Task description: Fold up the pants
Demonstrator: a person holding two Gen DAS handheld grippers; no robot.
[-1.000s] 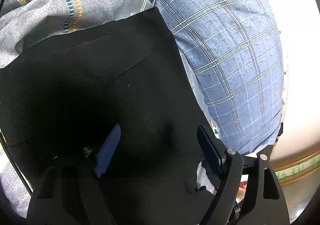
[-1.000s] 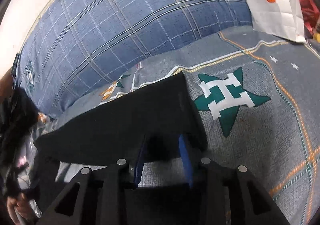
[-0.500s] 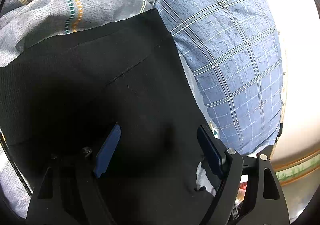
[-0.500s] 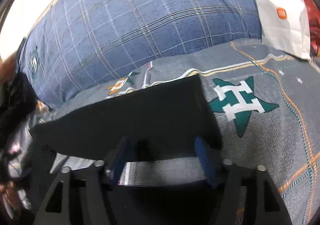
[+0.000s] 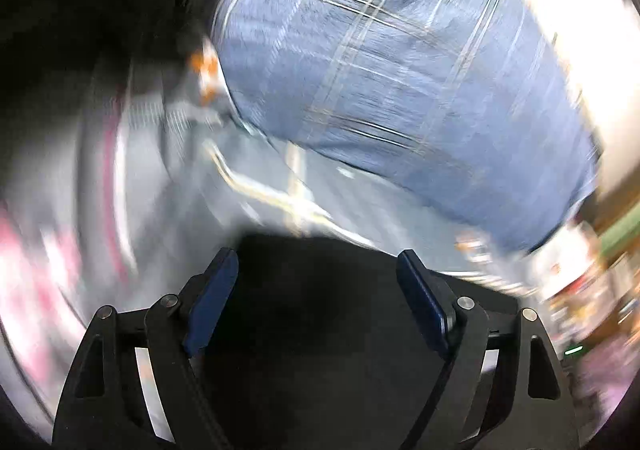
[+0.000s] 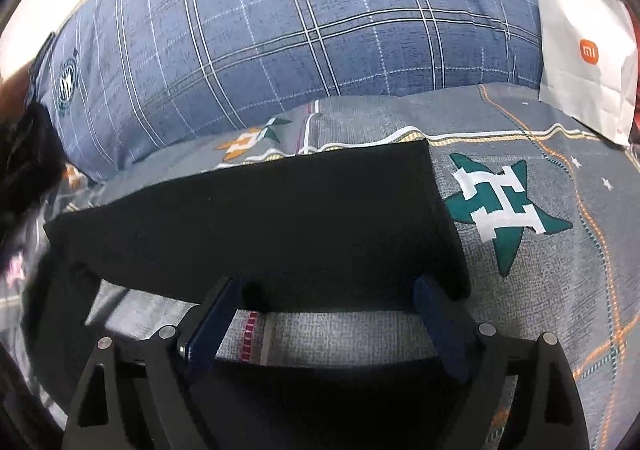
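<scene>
Black pants [image 6: 256, 226] released, right tongs [image 6: 324, 290] just spread wide – left tongs [image 5: 316, 266] lifted away

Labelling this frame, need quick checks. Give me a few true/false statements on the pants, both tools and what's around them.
1. The black pants lie folded on the patterned bedsheet. True.
2. The right tool is clamped on the pants. False: its jaws have just been opening, pads clear of the fabric.
3. A white paper bag stands beside the blue plaid pillow. True.
4. The left tool is shut. False: its jaws stand wide apart.
</scene>
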